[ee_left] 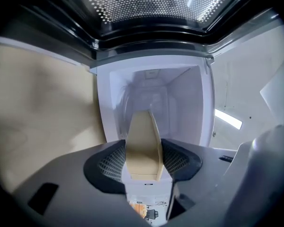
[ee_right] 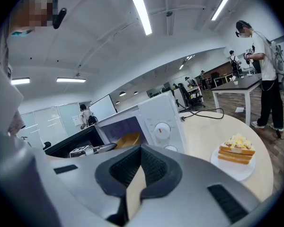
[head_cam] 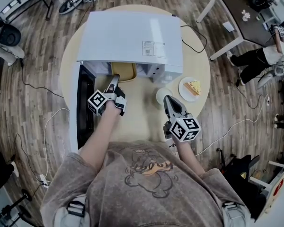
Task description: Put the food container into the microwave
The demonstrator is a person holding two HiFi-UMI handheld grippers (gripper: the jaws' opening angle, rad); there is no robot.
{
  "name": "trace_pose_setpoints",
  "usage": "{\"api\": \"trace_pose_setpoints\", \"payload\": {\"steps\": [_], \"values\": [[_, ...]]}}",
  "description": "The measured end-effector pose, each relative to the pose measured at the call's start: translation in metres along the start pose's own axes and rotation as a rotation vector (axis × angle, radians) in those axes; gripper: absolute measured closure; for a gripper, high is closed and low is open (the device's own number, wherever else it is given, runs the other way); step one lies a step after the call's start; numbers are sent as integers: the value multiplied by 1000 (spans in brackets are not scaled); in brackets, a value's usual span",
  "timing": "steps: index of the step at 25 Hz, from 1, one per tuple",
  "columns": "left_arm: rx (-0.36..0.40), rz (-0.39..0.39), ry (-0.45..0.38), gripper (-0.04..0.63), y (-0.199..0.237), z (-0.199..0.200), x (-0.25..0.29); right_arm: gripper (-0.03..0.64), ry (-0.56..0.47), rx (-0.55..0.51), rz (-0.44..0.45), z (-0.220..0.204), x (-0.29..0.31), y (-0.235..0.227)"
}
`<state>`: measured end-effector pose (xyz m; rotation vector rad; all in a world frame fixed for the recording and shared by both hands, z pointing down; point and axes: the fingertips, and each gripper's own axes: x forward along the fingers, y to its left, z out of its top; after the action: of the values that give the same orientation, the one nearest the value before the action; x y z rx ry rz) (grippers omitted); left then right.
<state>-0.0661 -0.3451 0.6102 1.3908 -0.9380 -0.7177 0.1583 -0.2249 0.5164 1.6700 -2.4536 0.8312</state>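
The tan food container (head_cam: 123, 72) sits at the mouth of the white microwave (head_cam: 132, 37), partly inside the cavity. My left gripper (head_cam: 114, 82) is shut on the container's near edge. In the left gripper view the container (ee_left: 143, 141) stands edge-on between the pads (ee_left: 111, 162), pointing into the white cavity (ee_left: 173, 96). My right gripper (head_cam: 170, 103) hangs shut and empty over the table, right of the microwave front. In the right gripper view its jaws (ee_right: 141, 163) meet, and beyond them I see the container (ee_right: 128, 139) in the microwave (ee_right: 156, 122).
The microwave door (head_cam: 84, 105) stands swung open to the left, beside my left arm. A white plate with a slice of cake (head_cam: 190, 88) and a small white cup (head_cam: 164, 95) sit on the round table (head_cam: 199, 56) right of the microwave. A person stands at a far desk (ee_right: 262, 60).
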Motion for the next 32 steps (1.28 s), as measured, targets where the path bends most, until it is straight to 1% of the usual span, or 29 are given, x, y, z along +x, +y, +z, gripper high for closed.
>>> {"api": "trace_pose_setpoints", "payload": {"steps": [9,13,17,21,23,30,32], "values": [[-13,22,-14,360,7,1,-2,617,7,-1,8,1,4,1],[-11,20,-21,359,8,3,-1,617,9,4,5,0,4,-2],[-13,44,-29,347,14,5,-3,617,11,8,4,0,5,-4],[-26,32,-35,333,16,6,-3,617,12,10,5,0,8,-7],[-28,38,-38,331,19,7,-4,617,12,9,7,1,10,-8],[-43,76,-53,327,28,8,-16,617,14,-3,22,5,15,-3],[-42,74,-54,327,26,7,-22,617,13,-3,26,5,15,-1]]}}
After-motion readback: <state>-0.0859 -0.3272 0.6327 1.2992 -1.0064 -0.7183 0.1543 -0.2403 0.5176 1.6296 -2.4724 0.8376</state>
